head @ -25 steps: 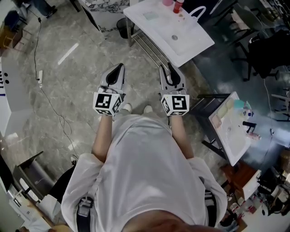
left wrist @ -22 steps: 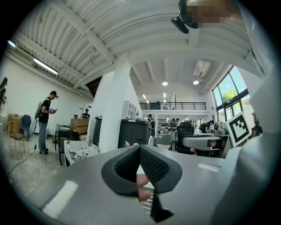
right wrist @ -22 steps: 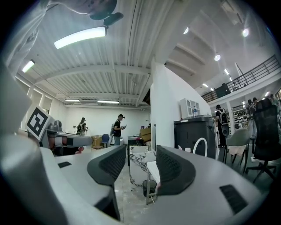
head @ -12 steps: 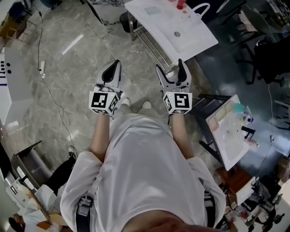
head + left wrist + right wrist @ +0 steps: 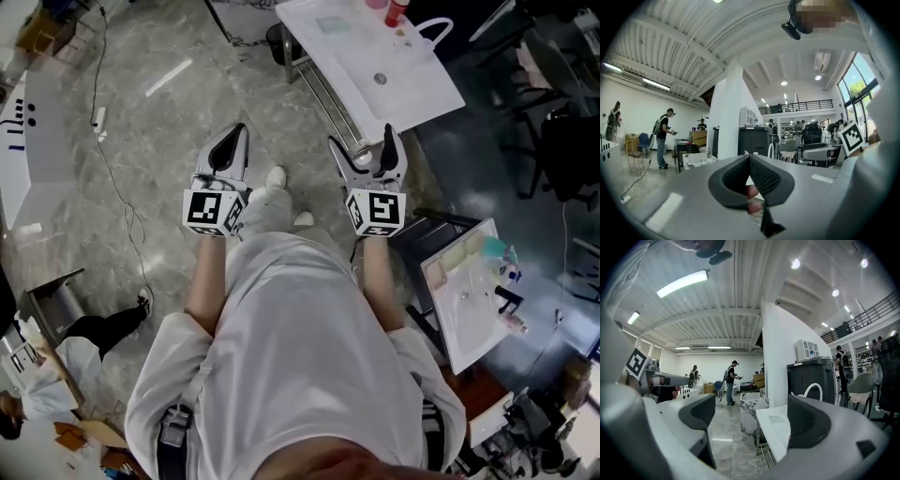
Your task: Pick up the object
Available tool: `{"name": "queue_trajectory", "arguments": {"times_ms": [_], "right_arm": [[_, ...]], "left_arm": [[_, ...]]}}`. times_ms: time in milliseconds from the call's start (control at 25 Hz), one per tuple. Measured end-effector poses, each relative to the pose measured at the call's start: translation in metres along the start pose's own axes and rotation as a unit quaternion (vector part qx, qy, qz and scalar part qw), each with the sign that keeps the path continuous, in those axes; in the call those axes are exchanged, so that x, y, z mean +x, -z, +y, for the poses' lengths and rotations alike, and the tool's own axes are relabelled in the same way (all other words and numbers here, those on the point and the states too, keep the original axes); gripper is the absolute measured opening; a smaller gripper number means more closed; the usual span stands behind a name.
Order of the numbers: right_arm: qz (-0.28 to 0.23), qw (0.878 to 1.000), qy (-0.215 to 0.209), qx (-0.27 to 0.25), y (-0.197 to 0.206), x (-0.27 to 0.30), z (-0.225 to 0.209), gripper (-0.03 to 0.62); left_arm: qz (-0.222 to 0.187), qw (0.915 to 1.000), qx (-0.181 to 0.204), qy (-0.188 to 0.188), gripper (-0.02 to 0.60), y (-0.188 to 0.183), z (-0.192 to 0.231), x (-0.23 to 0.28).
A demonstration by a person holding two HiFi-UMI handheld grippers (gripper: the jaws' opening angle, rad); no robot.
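**Spotter:** So, which way does the thing lie from you?

**Operator:** Ahead and a little to my right, on the white counter (image 5: pixel 422 89). I can't tell which item is meant. What looks like a red bottle (image 5: pixel 396 11) stands at the far end, and a small grey round piece (image 5: pixel 380 79) lies nearer the middle. The counter's length runs away from me, so both sit beyond its near edge.

**Spotter:** Nearer hand?

**Operator:** The right. My right tool (image 5: pixel 361 139) points level at the counter's near corner. Its jaws have just been opening and now stand spread wide, with nothing between them. My left tool (image 5: pixel 236 139) hangs over the floor (image 5: pixel 141 141), off the counter's side, level too, with its jaws pressed together and empty.

**Spotter:** Pose?

**Operator:** Both forearms are out front, side by side. I'd reach with the right, straight along the counter.
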State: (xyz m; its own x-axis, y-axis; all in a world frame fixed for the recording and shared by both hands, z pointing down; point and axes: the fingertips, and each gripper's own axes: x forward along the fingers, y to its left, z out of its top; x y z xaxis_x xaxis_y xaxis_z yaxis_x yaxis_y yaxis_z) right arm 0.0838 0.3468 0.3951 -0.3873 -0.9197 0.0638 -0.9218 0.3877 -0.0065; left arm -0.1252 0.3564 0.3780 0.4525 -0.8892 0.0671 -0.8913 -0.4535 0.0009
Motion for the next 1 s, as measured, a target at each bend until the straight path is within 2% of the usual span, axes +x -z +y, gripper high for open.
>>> {"name": "queue_trajectory", "arguments": {"times_ms": [240,480,760,1000], "right_arm": [[-0.003,1.0,0.0,-0.006,0.004,0.016,-0.014,0.482],[0.007,1.0,0.015,0.003,0.019,0.048,-0.035,0.479],[0.027,0.999,0.037,0.012,0.026,0.133,-0.058,0.476],[0.053,0.996,0.07,0.017,0.017,0.224,-0.087,0.471]], "left_arm": [[-0.013,0.9999,0.004,-0.002,-0.002,-0.001,0.007,0.028],[-0.02,0.9997,0.006,0.011,-0.002,0.001,0.025,0.082],[-0.016,0.9995,0.0,0.028,-0.002,0.002,0.092,0.176],[0.002,0.9983,-0.018,0.055,-0.002,0.008,0.157,0.269]]}}
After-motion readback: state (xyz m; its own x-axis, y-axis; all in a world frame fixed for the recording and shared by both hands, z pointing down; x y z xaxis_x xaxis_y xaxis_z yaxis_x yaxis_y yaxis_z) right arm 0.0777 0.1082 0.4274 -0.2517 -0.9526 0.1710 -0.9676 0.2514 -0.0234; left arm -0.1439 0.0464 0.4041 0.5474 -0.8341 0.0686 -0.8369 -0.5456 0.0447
